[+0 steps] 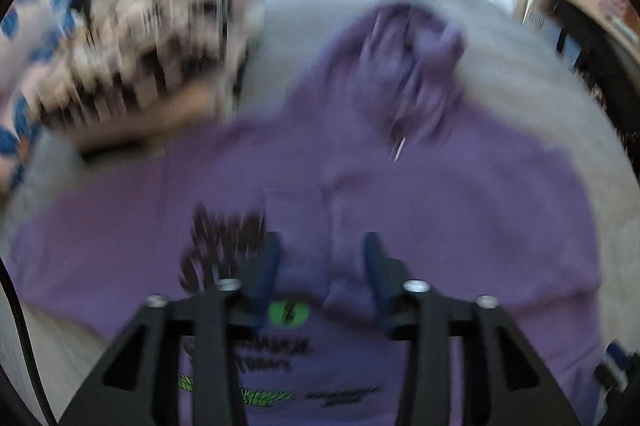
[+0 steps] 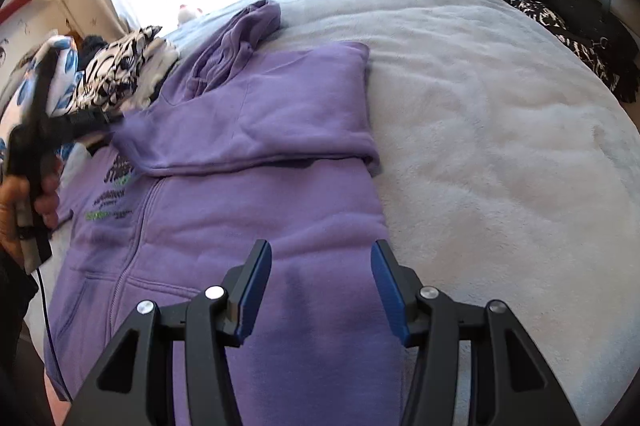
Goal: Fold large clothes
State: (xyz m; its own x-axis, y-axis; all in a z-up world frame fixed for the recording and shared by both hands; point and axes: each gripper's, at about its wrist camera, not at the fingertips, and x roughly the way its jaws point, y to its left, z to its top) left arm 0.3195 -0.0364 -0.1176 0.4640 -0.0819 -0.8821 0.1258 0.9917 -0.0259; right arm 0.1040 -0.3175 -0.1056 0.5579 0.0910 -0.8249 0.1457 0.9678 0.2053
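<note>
Right wrist view shows the purple zip-up fleece hoodie flat on the grey plush bed, one sleeve folded across; both tools, right tool and left tool, gape empty, so pinch the hem evenly before lifting.

Left wrist view motion-blurred: hoodie print illegible, patterned pile at ten o'clock perhaps clothing; hem cut off.

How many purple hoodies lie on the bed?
1: the purple hoodie lies flat on the grey blanket, one sleeve folded across its chest. Others may hide in the clothes pile.
</note>
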